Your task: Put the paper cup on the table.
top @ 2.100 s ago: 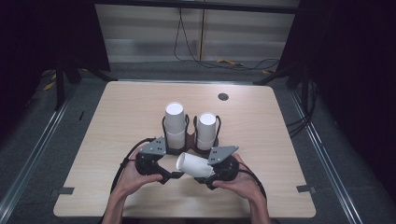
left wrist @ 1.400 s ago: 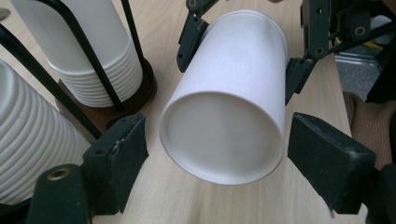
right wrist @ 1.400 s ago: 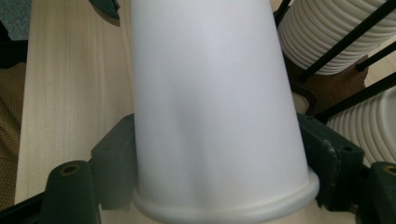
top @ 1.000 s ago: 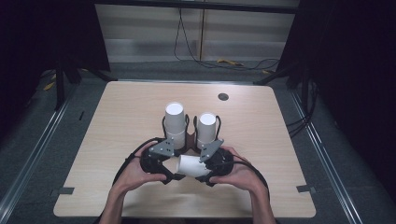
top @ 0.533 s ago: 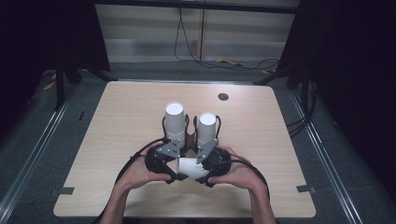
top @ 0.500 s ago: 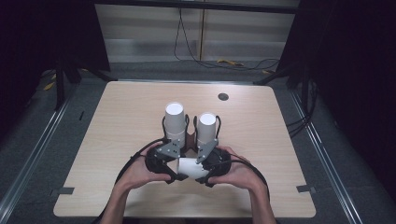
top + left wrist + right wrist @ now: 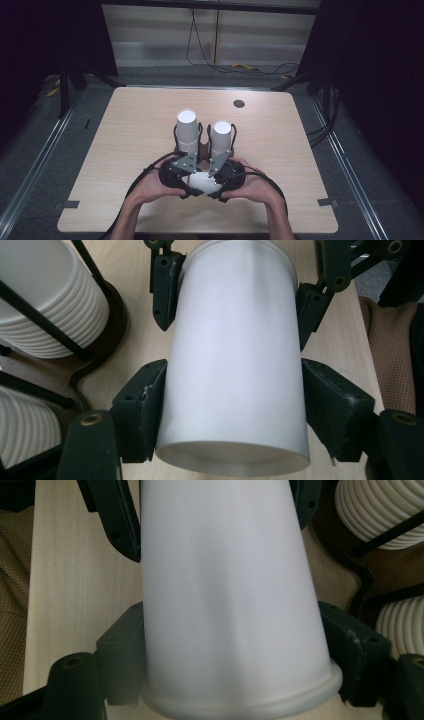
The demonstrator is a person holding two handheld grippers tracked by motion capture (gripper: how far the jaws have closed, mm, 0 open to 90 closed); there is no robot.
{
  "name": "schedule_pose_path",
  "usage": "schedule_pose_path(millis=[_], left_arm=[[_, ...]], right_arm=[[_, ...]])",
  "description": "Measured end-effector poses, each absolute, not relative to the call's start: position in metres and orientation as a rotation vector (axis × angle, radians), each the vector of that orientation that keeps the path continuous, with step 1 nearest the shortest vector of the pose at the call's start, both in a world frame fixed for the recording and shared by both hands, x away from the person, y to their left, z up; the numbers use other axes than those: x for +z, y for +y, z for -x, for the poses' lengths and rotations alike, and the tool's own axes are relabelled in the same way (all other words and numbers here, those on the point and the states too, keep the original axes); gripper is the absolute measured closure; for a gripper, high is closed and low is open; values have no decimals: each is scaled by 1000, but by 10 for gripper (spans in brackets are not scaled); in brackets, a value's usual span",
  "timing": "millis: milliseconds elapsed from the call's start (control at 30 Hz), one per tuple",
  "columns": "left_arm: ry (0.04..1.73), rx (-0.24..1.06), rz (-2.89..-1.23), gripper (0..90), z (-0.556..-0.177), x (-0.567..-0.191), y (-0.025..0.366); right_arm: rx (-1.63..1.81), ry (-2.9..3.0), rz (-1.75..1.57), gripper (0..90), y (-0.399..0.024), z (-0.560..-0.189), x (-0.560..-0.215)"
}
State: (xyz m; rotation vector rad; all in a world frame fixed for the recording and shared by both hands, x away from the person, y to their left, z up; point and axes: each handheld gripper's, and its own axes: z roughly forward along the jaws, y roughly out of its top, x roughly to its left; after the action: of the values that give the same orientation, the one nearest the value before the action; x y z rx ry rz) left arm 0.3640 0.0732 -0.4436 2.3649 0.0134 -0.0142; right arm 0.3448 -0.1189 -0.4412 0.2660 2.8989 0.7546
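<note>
I am holding the white cup point(image 7: 202, 181) on its side above the table's point(image 7: 125, 130) near edge, with the left gripper point(image 7: 230, 410), which has just been closing, and the right gripper point(image 7: 235, 645) clamping opposite ends, jaws pressing its walls.

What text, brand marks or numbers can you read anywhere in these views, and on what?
None can be read.
The white cup held between both hand-held grippers is plain, with no print.
The two stacks of ribbed cups in their black holders carry no lettering.
The table bears no label; the small dark disc near its far edge is too small to tell.
</note>
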Motion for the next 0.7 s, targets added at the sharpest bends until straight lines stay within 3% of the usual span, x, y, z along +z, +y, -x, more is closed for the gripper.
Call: schedule_pose_path(millis=[700], left_arm=[[50, -25, -2290, 332, -365, -448, 85]], right_arm=[[862, 2842, -296, 184, -127, -342, -441]])
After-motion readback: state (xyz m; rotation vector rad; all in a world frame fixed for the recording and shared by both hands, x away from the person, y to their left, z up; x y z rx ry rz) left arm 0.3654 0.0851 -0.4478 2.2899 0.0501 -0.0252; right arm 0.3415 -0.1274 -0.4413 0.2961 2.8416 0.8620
